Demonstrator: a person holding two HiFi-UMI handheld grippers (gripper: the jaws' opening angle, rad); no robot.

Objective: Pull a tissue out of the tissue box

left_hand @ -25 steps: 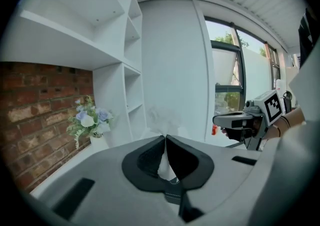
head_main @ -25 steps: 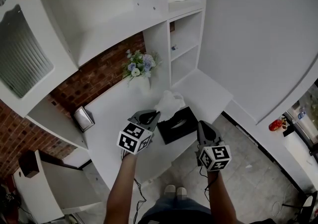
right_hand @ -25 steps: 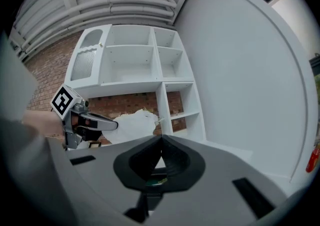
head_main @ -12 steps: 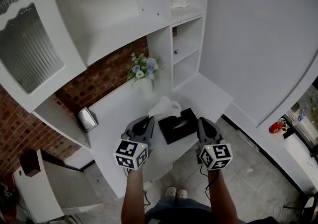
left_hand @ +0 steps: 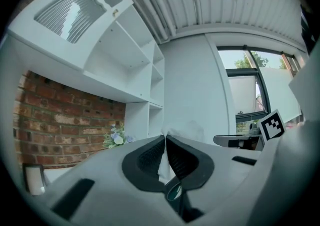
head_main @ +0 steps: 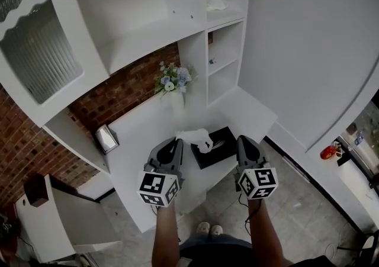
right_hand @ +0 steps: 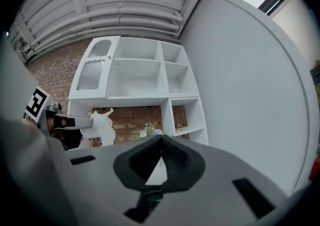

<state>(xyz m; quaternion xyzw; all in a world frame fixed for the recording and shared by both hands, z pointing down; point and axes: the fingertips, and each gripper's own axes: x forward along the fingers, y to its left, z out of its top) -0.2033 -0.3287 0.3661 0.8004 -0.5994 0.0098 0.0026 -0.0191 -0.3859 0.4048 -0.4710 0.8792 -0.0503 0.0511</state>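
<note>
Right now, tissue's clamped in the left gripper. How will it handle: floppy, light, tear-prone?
Likely floppy: the tissue bunches and sags beyond the shut left gripper. Probably very light: one pinched corner carries it. Looks thin, so a sharp yank might tear it.

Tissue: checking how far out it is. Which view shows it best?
Head view: the whole tissue, held by the left gripper near the tissue box. Left gripper view shows only its pinched edge; right gripper view shows it small.

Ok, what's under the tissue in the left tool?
The black tissue box on the white counter. The tissue hides part of its top; the box's contents are unseen.
</note>
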